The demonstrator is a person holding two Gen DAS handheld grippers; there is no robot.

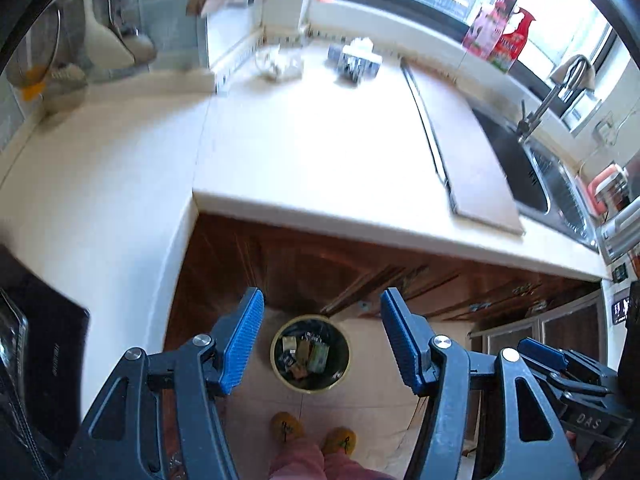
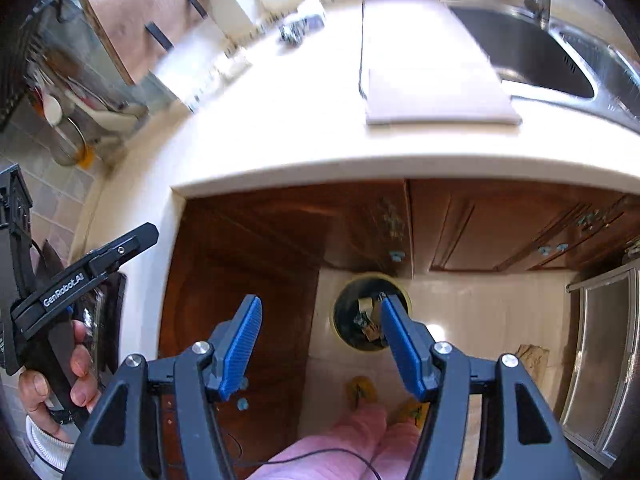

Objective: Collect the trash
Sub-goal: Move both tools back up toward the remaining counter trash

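A round yellow-rimmed trash bin (image 1: 310,354) stands on the floor by the brown cabinets, with several wrappers and small boxes inside. My left gripper (image 1: 322,300) hangs high above it, blue pads apart with nothing between them. My right gripper (image 2: 320,304) is open and empty too, with the bin (image 2: 360,316) partly behind its right finger. On the white countertop (image 1: 304,160), near the back wall, lie a crumpled grey-white wrapper (image 1: 356,60) (image 2: 300,26) and a white crumpled piece (image 1: 280,65).
A pale cutting board (image 1: 464,152) (image 2: 432,80) lies beside the steel sink (image 1: 532,168) (image 2: 540,48) and its tap. A dark cooktop (image 1: 44,344) is at the left. A person's pink trousers (image 2: 348,440) and yellow slippers (image 1: 286,426) are by the bin.
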